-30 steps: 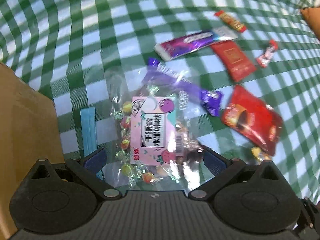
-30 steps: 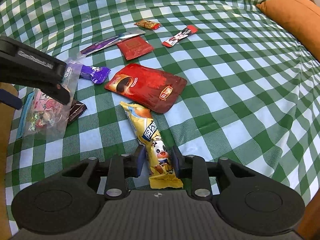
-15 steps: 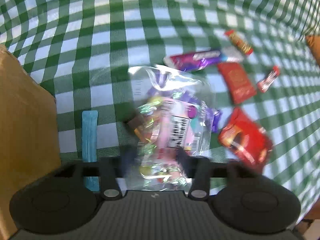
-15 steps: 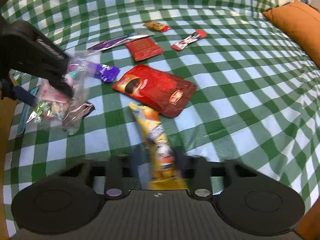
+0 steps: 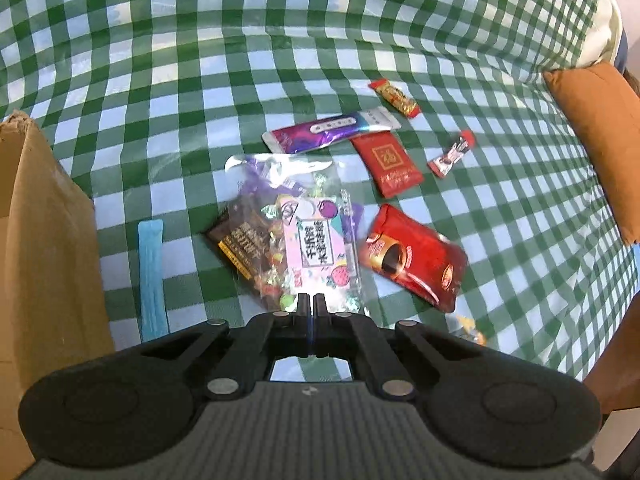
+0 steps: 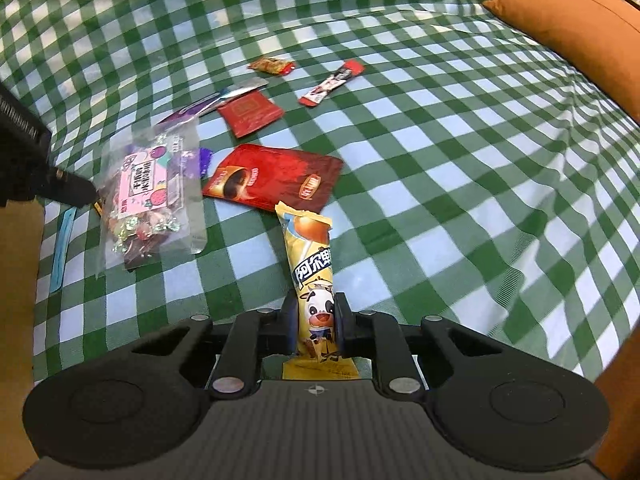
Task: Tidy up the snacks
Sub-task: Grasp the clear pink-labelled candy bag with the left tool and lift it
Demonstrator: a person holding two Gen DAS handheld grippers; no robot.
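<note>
**Two snacks gripped, six left around the coffee pouch**

Two packets are in hand above the green-and-white checked tablecloth (image 6: 440, 160); every place below is given from the large glossy red coffee pouch (image 5: 412, 258) lying on it.

Largest of the held pair is the clear plastic bag of wrapped sweets with a pink label (image 5: 308, 240), just left of the pouch. The left gripper (image 5: 311, 305) has its fingers pressed together on the bag's near edge. The bag looks light, crinkly and slippery, its loose sweets likely to shift and sag, so a pinch on the flat sealed edge seems the soundest hold.

Nearer than the pouch, the long yellow foil stick with a cartoon cow (image 6: 314, 280) is clamped between the right gripper's (image 6: 316, 320) fingers near its lower end. It looks light and fairly stiff.

Beyond the pouch lie a purple-and-white foil bar (image 5: 332, 133), a flat red square sachet (image 5: 390, 164), a small red-and-white stick (image 5: 452, 154) and a small red-gold sweet (image 5: 394, 98). Left of it sit a dark brown packet (image 5: 240, 240) under the bag, a pale blue strip (image 5: 151, 276) and a brown cardboard box (image 5: 44, 248).
</note>
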